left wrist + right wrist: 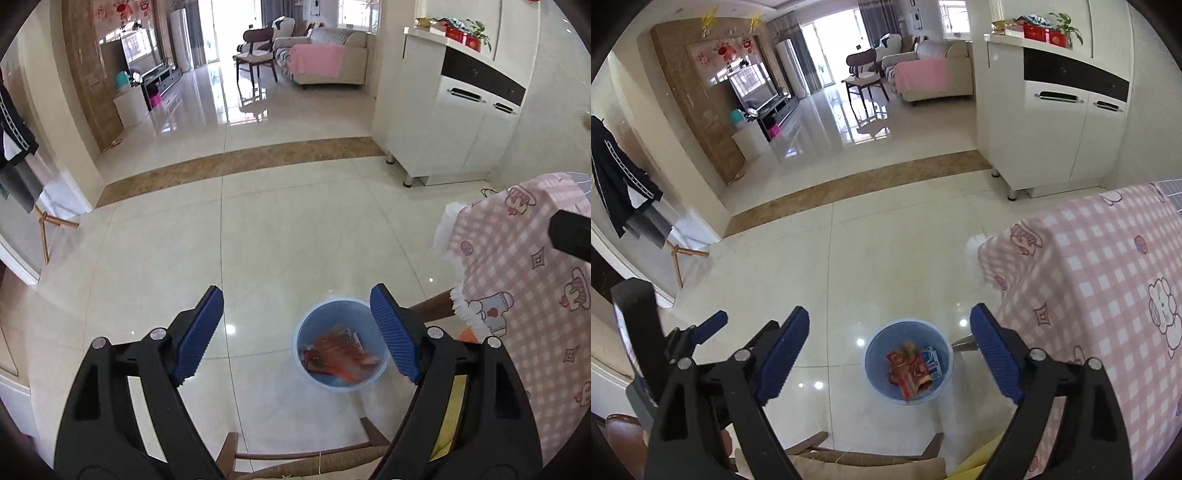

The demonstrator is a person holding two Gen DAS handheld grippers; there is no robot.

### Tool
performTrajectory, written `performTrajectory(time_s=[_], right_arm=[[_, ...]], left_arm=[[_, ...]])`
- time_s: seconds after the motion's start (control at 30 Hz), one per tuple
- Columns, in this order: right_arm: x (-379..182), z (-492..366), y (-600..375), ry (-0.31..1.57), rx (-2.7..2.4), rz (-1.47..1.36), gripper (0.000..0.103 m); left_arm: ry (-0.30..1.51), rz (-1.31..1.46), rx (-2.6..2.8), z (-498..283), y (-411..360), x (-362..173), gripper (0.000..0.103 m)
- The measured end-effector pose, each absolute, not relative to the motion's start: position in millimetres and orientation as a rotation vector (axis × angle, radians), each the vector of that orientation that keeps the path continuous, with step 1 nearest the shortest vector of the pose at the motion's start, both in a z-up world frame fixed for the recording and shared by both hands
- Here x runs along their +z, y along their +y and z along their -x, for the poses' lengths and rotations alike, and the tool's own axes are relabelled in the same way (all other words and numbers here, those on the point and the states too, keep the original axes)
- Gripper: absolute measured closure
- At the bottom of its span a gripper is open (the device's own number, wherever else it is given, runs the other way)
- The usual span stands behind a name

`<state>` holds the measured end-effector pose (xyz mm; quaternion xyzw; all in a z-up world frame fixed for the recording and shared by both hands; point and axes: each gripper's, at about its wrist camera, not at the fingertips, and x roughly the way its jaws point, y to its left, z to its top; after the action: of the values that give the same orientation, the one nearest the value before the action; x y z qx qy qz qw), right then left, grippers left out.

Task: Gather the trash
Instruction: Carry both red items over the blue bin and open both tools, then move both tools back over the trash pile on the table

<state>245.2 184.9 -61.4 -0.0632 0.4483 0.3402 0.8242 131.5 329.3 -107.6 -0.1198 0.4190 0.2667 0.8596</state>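
A light blue bin stands on the glossy tiled floor below both grippers. Red and orange wrappers lie inside it, blurred in the left wrist view. In the right wrist view the bin holds a red wrapper and a blue-and-white packet. My left gripper is open above the bin with nothing between its blue pads. My right gripper is also open and holds nothing. The left gripper's blue finger shows at the left edge of the right wrist view.
A table under a pink checked cloth stands close on the right, also seen in the left wrist view. A wooden chair sits just under the grippers. A white cabinet stands beyond; a coat stand is at left.
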Motion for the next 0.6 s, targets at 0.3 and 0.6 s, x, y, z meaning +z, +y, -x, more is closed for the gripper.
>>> performTrajectory(time_s=[0.3, 0.6], right_arm=[[-65.4, -241.7, 166.9, 0.980, 0.710, 0.136, 0.016], [-46.0, -245.7, 120.7, 0.933, 0.669, 0.065, 0.016]], left_arm=[[0.887, 0.247, 0.521, -133.7, 313.3, -107.8, 0.023], [0.816, 0.169, 0.443, -143.8, 279.8, -68.6, 0.023]])
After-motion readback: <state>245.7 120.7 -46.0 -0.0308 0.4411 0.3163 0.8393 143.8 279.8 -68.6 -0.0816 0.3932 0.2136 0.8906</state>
